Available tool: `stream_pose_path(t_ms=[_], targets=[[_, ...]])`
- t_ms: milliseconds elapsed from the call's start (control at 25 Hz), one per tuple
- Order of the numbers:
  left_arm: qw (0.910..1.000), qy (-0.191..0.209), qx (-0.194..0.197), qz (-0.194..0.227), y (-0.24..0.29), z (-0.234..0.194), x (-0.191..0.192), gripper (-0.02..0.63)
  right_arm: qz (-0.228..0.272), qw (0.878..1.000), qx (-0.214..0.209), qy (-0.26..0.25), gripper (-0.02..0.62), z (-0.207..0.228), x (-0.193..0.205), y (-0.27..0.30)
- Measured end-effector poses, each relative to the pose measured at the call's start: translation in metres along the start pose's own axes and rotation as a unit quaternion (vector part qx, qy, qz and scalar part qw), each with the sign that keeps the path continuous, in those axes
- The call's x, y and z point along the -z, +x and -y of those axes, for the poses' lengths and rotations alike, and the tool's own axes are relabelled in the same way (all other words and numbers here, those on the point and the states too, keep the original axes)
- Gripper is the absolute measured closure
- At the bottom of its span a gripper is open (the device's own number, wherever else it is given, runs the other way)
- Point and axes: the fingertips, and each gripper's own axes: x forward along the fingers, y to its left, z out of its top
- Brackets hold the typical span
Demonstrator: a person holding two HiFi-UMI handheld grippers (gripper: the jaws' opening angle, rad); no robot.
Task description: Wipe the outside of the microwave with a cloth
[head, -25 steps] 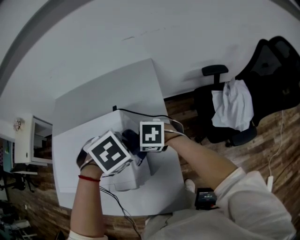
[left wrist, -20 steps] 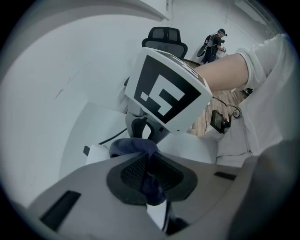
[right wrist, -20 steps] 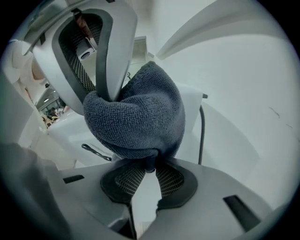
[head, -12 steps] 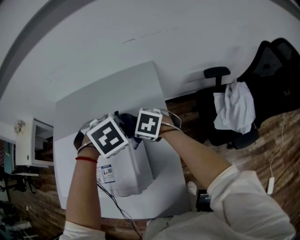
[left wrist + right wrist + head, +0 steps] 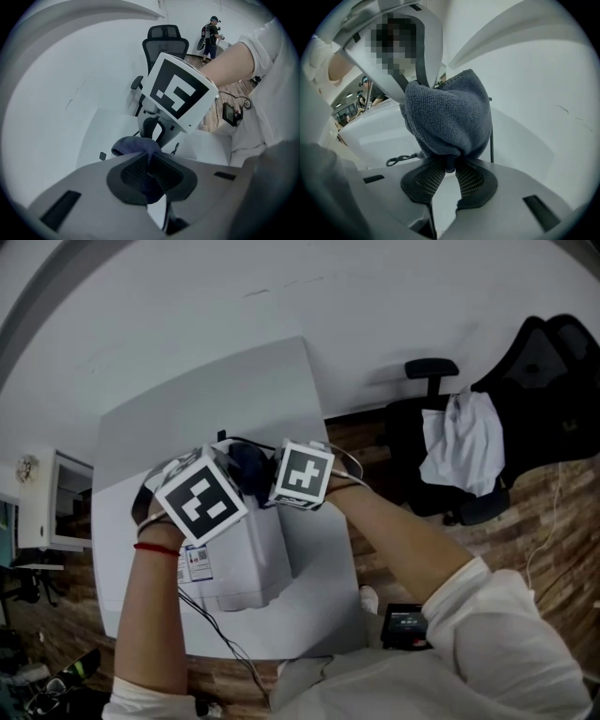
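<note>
We see the left gripper clenched on one fold of a dark blue-grey terry cloth, and the right gripper pinching another fold of it, pads pressed into the fabric. The bunched cloth sits between the two grippers, over the far end of the white box-shaped microwave. We cannot tell whether cloth and casing touch. The microwave stands on a white rectangular table.
</note>
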Motion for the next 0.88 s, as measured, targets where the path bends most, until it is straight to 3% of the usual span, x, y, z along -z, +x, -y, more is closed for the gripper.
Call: stream_pose_path(t_ms=[880], targets=[[0.9989, -0.012, 0.037, 0.026, -0.010, 0.111, 0.018, 0.574, 0.018, 0.997, -0.070, -0.002, 0.509, -0.107, 0.033, -0.008]])
